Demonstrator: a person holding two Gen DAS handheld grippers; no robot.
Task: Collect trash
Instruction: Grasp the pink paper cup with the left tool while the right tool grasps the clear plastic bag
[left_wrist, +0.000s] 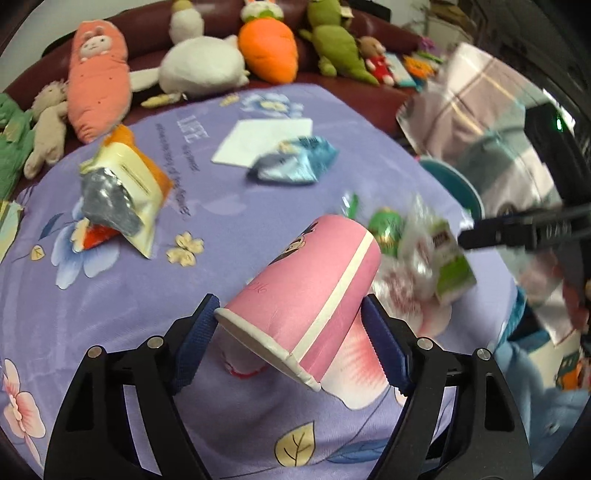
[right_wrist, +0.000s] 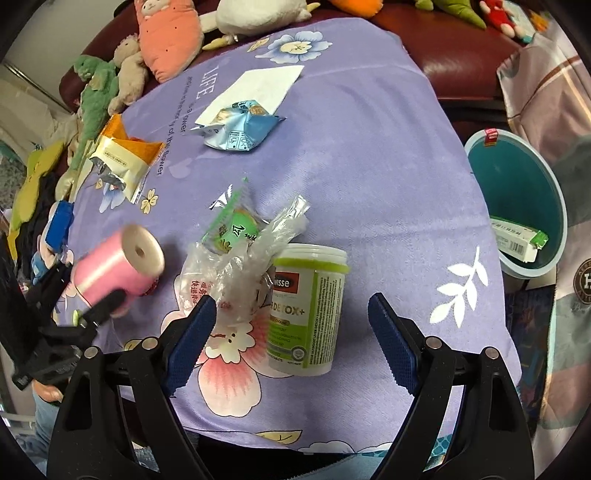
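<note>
So the left tongs (left_wrist: 290, 334) have the pink paper cup (left_wrist: 306, 295) clamped sideways between the blue pads (left_wrist: 194, 343) — rim on one pad, body against the other, jaws spread wide because the cup is wide. In the right wrist view the cup (right_wrist: 118, 273) sits clear of the purple flowered cloth (right_wrist: 369, 166) at the left edge, a bit blurred.

The right tongs (right_wrist: 291, 334) hang wide open over the green-and-white supplement jar (right_wrist: 308, 314), which lies on its side on the cloth between the two pads without either pad touching it. Just beside the jar's lid end is a crumpled clear plastic wrapper (right_wrist: 243, 273), and touching that a green candy wrapper (right_wrist: 232, 229).

Further back there's a blue snack packet (right_wrist: 240, 129) resting on the corner of a white napkin (right_wrist: 255, 88), and off to the left an orange-and-cream packet (right_wrist: 125, 155) with its foil torn open.

The teal bin (right_wrist: 517, 199) stands beside the cloth's right edge, with what looks like a green-and-white carton (right_wrist: 517, 240) inside — hard to read. Plush toys (left_wrist: 99, 74) line the dark red sofa (right_wrist: 454, 62) behind.
</note>
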